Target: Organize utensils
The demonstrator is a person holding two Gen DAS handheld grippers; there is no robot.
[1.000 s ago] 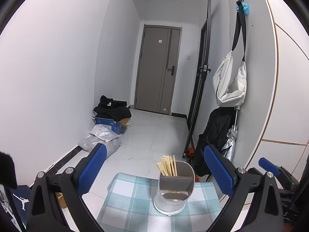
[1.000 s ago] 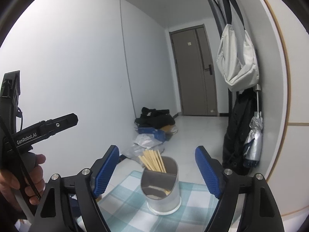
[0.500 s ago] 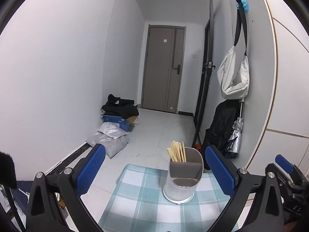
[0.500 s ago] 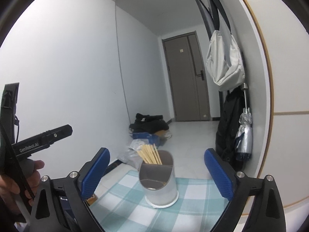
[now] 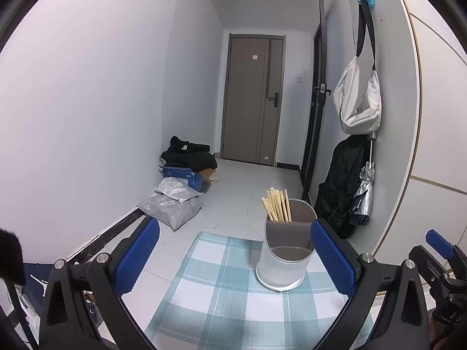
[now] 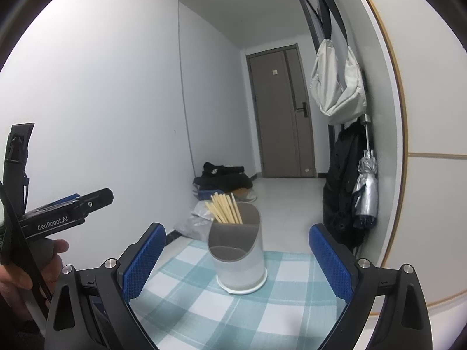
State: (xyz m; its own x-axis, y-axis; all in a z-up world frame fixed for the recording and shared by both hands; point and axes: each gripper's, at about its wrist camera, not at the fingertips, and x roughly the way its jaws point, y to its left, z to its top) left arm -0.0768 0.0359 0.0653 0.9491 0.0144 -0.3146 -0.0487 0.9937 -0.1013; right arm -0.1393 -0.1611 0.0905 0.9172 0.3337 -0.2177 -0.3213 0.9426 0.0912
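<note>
Standing on the teal-and-white checked tablecloth (image 5: 221,297), the grey two-compartment plastic utensil holder (image 5: 284,255) keeps its bundle of pale wooden chopsticks (image 5: 276,205) upright in the rear compartment, at twelve o'clock, leaving the nearer compartment apparently vacant for further items. The left gripper (image 5: 233,258) has its blue-padded jaws spread wide and empty, the holder at its one o'clock. The right gripper (image 6: 236,262) is likewise spread wide, grasping nothing, the holder dead ahead between its pads untouched, presumably readied for a pick.

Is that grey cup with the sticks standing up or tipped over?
Upright. The holder stands on its base on the checked cloth, chopsticks sticking up from its back compartment; the front compartment looks empty.
</note>
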